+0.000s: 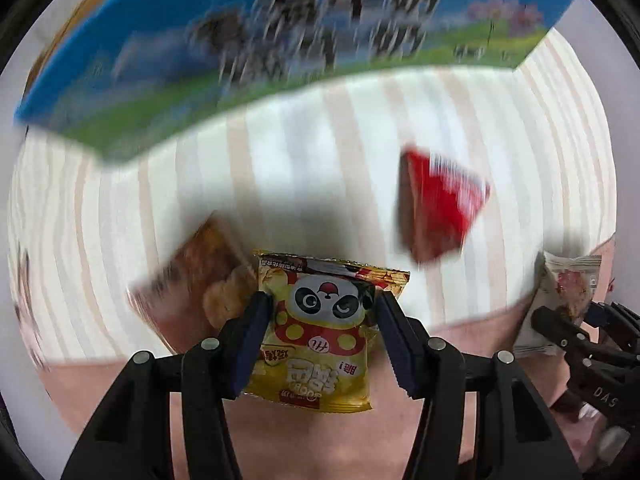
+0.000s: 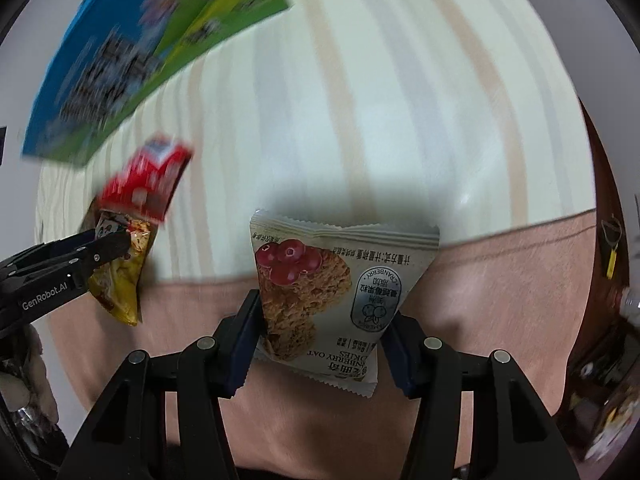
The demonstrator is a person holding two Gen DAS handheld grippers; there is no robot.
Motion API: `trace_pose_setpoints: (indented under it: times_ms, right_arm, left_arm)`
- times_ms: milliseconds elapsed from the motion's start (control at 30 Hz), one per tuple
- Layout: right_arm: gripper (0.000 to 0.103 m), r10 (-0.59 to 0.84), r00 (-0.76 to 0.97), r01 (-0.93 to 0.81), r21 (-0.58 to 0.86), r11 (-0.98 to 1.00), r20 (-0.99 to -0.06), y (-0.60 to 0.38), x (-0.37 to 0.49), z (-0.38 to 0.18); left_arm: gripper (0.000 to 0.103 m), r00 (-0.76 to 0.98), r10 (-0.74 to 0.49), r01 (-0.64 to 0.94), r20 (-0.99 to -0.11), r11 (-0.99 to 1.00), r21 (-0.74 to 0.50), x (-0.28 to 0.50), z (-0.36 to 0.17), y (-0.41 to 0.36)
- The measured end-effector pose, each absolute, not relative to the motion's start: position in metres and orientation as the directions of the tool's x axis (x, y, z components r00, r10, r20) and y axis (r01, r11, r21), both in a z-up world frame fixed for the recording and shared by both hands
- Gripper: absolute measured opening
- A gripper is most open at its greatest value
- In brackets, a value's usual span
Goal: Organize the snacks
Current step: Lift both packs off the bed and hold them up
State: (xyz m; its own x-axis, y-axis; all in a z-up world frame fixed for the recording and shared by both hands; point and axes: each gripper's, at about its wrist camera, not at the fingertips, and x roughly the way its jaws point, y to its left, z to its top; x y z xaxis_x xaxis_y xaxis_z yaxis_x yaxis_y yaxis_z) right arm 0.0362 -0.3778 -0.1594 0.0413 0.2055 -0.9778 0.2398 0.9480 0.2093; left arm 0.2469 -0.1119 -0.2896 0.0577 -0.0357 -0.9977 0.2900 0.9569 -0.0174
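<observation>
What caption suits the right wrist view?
Right gripper holds a cranberry oat cookie packet above the striped tablecloth.

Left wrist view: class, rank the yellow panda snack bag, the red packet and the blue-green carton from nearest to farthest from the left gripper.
1. Yellow panda snack bag: clamped between the left gripper's fingers.
2. Red packet: ahead, to the right, on the striped cloth.
3. Blue-green carton: farthest, across the top.
</observation>
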Motion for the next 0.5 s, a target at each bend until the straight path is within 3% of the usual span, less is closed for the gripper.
trace_pose_setpoints:
  times_ms: [200,267,333,500]
  right_arm:
    - [0.059,0.198,-0.026,0.123,0.194,0.973,-0.980,-0.346,0.012,-0.164]
    - [0.062,0.199,-0.033,0.127,0.193,0.973,-0.979,-0.342,0.010,-0.166]
    - [0.078,0.239,-0.035,0.159,0.231,0.960,-0.970,-0.339,0.008,-0.168]
    - [0.078,0.264,-0.020,0.218,0.253,0.942,-0.964,-0.343,0.007,-0.172]
  left_arm:
    - [0.055,-0.004,-0.130,0.185,-0.991,0.974,-0.129,0.204,-0.300,-0.085]
    - [0.067,-0.009,-0.138,0.184,-0.990,0.973,-0.137,0.198,-0.306,-0.080]
    - [0.068,-0.044,-0.185,0.163,-0.982,0.968,-0.190,0.197,-0.316,-0.075]
    - [0.068,-0.057,-0.210,0.164,-0.976,0.963,-0.216,0.196,-0.332,-0.061]
